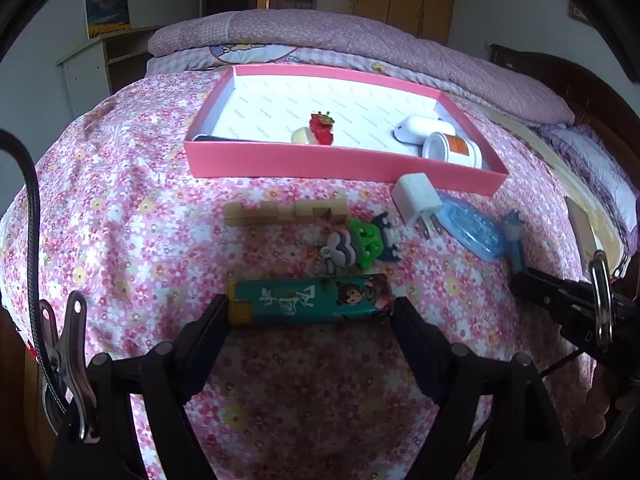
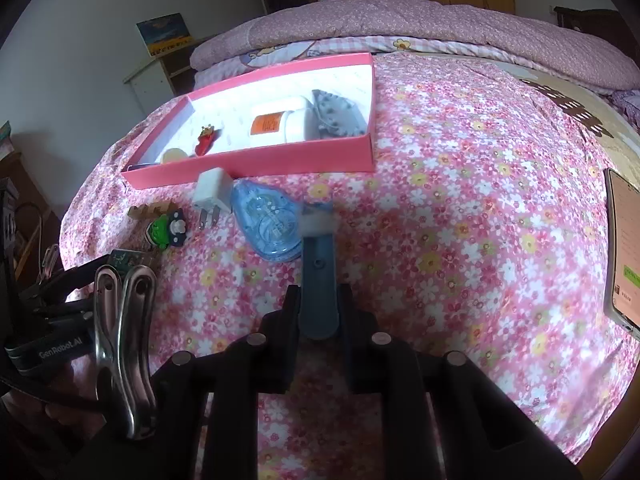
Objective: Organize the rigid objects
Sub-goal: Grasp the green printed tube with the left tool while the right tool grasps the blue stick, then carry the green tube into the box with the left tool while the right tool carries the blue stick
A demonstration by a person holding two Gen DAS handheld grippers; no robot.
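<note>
Soft, flower-print bedding (image 1: 132, 240) gives under both grips: the left gripper (image 1: 310, 314) clamps the green lighter (image 1: 308, 300) endwise, the right gripper (image 2: 319, 304) is closed on the blue-handled tool (image 2: 318, 280), so either could slip short of the pink box (image 1: 340, 168).

Counting now: one pink cardboard box (image 1: 340, 162) holding five items, six more lying on the floral sheet (image 1: 140, 240), one phone (image 2: 622, 248) sitting apart

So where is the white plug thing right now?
The white charger plug lies on the flowery bedspread just outside the pink box, by its front wall, with the blue tape dispenser at its right.
</note>
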